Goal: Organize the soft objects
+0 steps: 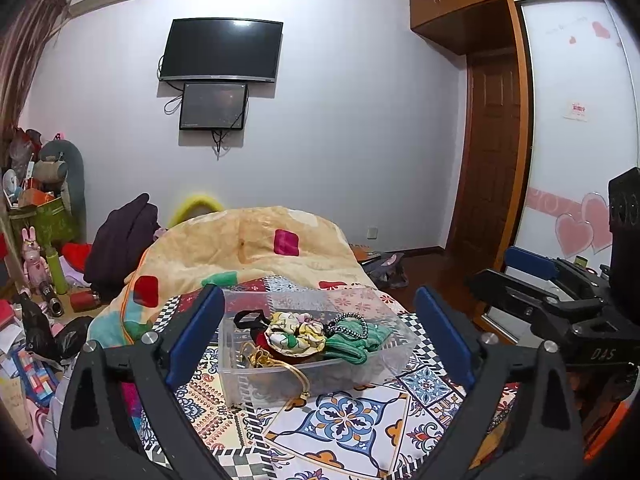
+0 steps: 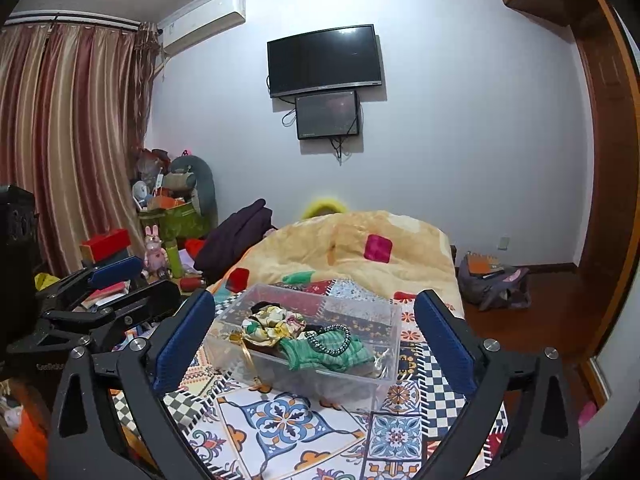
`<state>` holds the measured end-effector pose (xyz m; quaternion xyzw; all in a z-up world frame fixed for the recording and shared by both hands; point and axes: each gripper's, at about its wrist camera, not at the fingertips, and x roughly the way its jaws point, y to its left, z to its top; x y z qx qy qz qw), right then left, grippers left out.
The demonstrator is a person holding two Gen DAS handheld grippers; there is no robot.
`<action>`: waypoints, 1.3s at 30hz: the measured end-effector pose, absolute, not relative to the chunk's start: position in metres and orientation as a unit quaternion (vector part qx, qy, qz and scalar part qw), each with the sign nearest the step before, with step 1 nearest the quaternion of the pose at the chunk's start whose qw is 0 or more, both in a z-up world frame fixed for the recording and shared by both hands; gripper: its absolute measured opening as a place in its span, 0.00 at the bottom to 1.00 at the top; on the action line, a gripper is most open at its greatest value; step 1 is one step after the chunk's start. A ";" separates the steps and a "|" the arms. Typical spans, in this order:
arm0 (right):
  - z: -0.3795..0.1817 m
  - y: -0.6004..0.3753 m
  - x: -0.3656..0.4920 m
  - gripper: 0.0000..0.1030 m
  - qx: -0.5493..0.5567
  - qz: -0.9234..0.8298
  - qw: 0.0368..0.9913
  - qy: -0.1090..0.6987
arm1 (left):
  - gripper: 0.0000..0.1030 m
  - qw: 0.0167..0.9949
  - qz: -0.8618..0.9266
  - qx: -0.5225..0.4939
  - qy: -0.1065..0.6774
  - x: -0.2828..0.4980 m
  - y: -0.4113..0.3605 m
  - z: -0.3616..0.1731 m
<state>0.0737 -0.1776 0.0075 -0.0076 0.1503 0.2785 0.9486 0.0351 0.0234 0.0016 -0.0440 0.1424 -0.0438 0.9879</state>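
Between both grippers' spread, empty fingers (image 1: 444,332) (image 2: 180,340) sits the clear box (image 1: 394,354) (image 2: 384,364) of seemingly fabric scrunchies (image 1: 286,332) (image 2: 268,326).

The only clear lettering is "DAS", pale on the black body of the right tongs (image 1: 532,276) to the right of the left tongs, while the small marks on the television (image 1: 221,50) and wardrobe sticker (image 1: 577,111) beyond stay unreadable.

Scrunchies (image 1: 298,332) lie in the box (image 1: 280,380) on the bed (image 1: 352,432); quilt (image 1: 248,244) behind.
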 end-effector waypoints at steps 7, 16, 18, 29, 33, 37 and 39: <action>0.007 -0.180 0.072 0.98 -0.005 0.281 0.948 0.148 | 0.96 0.989 -0.043 -0.039 0.140 0.033 0.021 0.001; 0.008 -0.182 0.073 0.98 -0.002 0.282 0.948 0.149 | 0.96 0.989 -0.041 -0.034 0.140 0.033 0.019 0.000; 0.008 -0.182 0.073 0.98 -0.002 0.282 0.948 0.150 | 0.96 0.989 -0.042 -0.035 0.140 0.033 0.019 -0.001; 0.007 -0.183 0.073 0.98 0.000 0.281 0.948 0.152 | 0.98 0.988 -0.042 -0.036 0.141 0.033 0.019 0.000; 0.006 -0.182 0.073 0.98 0.001 0.282 0.947 0.153 | 0.99 0.988 -0.042 -0.036 0.141 0.033 0.019 -0.001; 0.006 -0.182 0.073 0.98 0.002 0.282 0.947 0.153 | 0.99 0.988 -0.046 -0.039 0.142 0.033 0.021 -0.001; 0.006 -0.182 0.073 0.99 0.002 0.282 0.947 0.153 | 0.99 0.988 -0.049 -0.042 0.143 0.033 0.021 -0.002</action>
